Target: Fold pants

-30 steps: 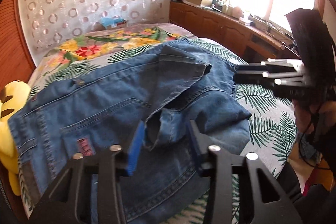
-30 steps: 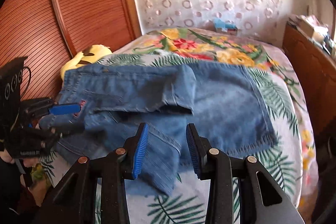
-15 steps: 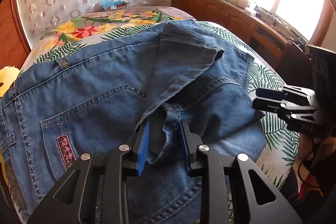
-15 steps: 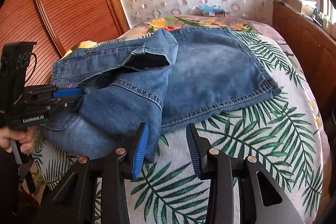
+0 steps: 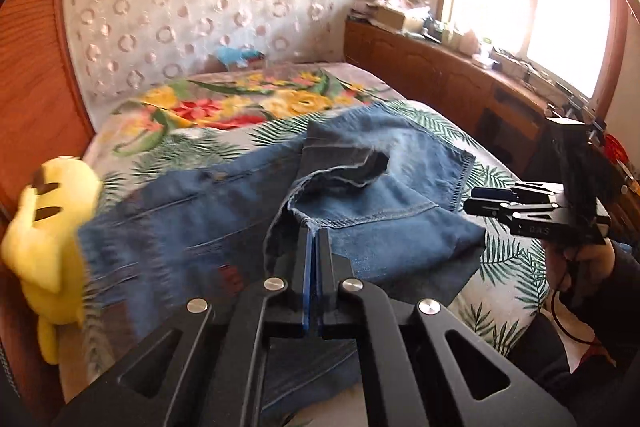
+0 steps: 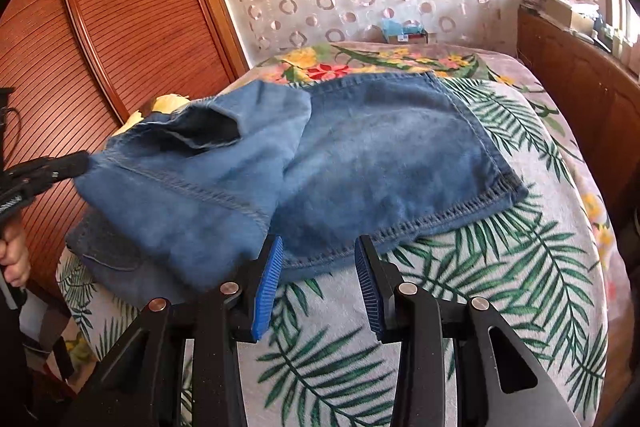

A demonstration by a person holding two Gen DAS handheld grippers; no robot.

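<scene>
Blue denim pants (image 5: 208, 223) lie partly folded on the floral bedspread (image 5: 224, 107). My left gripper (image 5: 313, 239) is shut on a fold of the denim near the seam and lifts it off the bed. It also shows at the left edge of the right wrist view (image 6: 60, 167), gripping the raised fold of the pants (image 6: 380, 155). My right gripper (image 6: 318, 263) is open and empty, hovering just in front of the pants' hem edge. It shows in the left wrist view (image 5: 492, 199) to the right of the pants.
A yellow plush toy (image 5: 48, 223) sits at the bed's left edge by the wooden sliding wardrobe (image 6: 100, 27). A wooden cabinet (image 5: 440, 75) with clutter runs under the window on the right. A small blue item (image 5: 240, 55) lies by the far wall.
My left gripper closed on the denim fold and lifted it up and back. My right gripper drew back from the pants toward the hem edge, staying open.
</scene>
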